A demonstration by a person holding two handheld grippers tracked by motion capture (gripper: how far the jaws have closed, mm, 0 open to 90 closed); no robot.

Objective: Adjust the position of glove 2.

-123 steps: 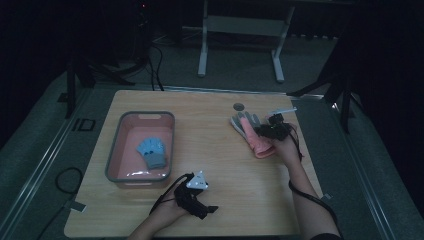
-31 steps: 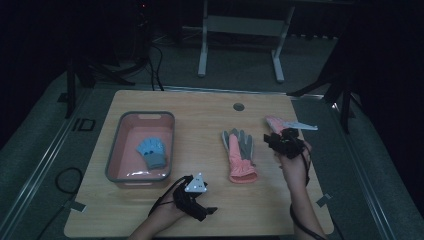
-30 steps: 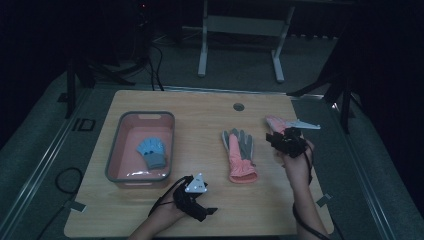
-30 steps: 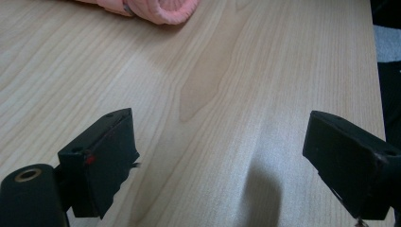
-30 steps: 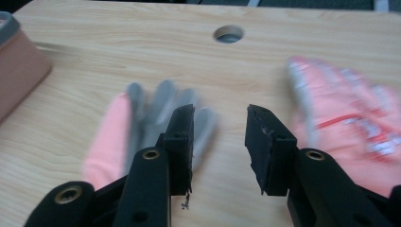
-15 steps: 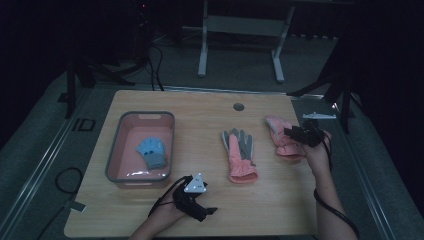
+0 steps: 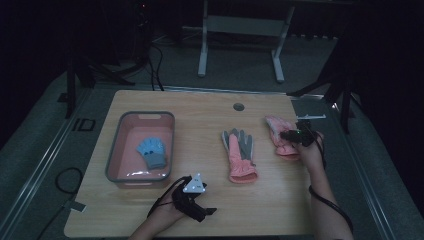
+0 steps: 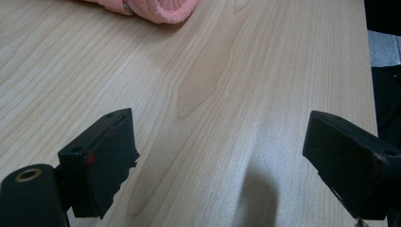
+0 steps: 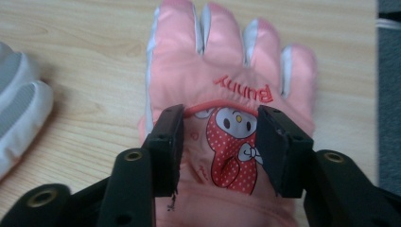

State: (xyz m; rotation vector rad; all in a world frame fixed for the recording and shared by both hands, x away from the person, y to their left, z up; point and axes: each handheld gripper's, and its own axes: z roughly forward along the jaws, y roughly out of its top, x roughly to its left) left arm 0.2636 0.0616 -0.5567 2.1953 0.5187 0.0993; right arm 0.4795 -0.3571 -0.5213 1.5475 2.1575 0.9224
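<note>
A pink glove [image 7: 279, 126] with a bunny picture [image 9: 222, 61] lies flat, back up, near the table's right edge. My right gripper [image 7: 286, 134] [image 9: 220, 137] stands over its back. The jaws have just been opening and now straddle the picture without pinching it. Its partner, a pink glove with a grey palm [image 7: 239, 155], lies palm up in the middle of the table, and its grey fingers [image 9: 19, 109] lie to the left of the jaws. My left gripper [image 7: 207, 212] [image 8: 222, 165] rests open near the front edge with bare wood between its jaws.
A pink tub [image 7: 116, 155] at the left holds a small blue glove [image 7: 151, 152]. The middle glove's cuff [image 8: 161, 7] lies ahead of the left gripper. A round hole [image 7: 238, 106] sits near the wooden table's [image 7: 200, 115] far edge. The right edge lies just past the bunny glove.
The right gripper carried the bunny glove from the middle of the table to the right and down, laid it flat and widened its jaws. The left gripper has stayed put.
</note>
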